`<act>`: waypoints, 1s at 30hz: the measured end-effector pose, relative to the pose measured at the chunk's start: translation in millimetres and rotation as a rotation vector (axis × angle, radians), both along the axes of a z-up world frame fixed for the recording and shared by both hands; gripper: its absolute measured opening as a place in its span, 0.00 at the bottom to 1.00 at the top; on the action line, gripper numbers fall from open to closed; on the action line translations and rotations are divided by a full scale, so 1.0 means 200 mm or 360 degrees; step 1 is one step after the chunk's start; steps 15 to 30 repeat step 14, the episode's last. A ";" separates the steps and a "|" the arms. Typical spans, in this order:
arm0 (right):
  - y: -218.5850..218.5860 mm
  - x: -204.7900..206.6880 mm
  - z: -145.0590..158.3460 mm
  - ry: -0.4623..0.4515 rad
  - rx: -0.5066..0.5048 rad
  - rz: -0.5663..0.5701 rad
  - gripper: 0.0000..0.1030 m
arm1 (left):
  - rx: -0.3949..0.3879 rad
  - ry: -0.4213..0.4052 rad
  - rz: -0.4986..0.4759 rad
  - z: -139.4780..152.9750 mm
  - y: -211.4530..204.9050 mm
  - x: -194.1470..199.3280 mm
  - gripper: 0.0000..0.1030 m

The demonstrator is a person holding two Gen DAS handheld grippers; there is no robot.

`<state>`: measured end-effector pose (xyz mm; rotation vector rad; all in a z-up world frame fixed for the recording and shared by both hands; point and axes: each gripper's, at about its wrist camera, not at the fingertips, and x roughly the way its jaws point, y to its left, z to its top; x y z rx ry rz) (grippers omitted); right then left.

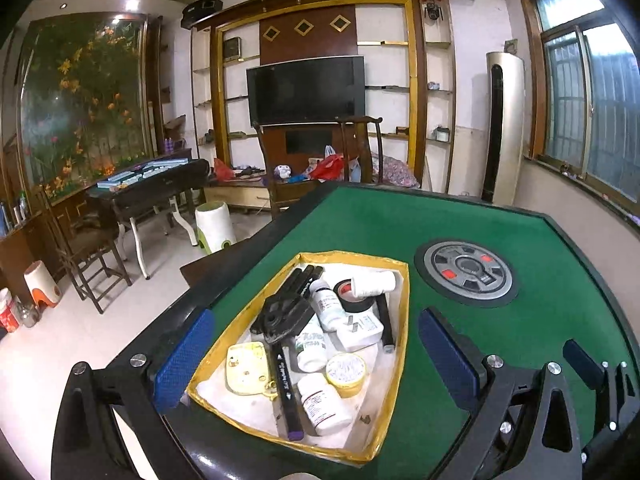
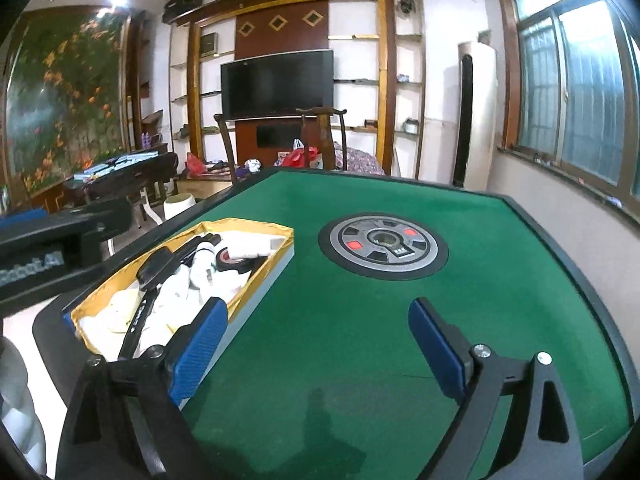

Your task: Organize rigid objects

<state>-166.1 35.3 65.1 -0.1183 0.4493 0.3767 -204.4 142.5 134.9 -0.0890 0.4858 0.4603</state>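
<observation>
At the left of the green felt surface [image 1: 520,352], a shallow white box with a yellow-gold rim [image 1: 396,344] holds the rigid objects: a black marker with a purple end [image 1: 286,392], white pill bottles [image 1: 325,402], a round yellow-lidded tub [image 1: 346,372], a roll of black tape [image 1: 352,295] and a pale yellow plastic piece [image 1: 246,368]. The left gripper [image 1: 316,356] hangs over that box with its jaws spread wide and nothing gripped. The right gripper [image 2: 316,344], just right of the box, stands with jaws wide and empty over bare felt, before the round grey centre disc [image 2: 383,246].
</observation>
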 end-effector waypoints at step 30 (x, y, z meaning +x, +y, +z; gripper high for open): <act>0.06 -0.03 -0.04 0.0014 -0.0057 0.0038 0.89 | -0.0110 0.0105 -0.0039 -0.09 0.05 0.03 1.00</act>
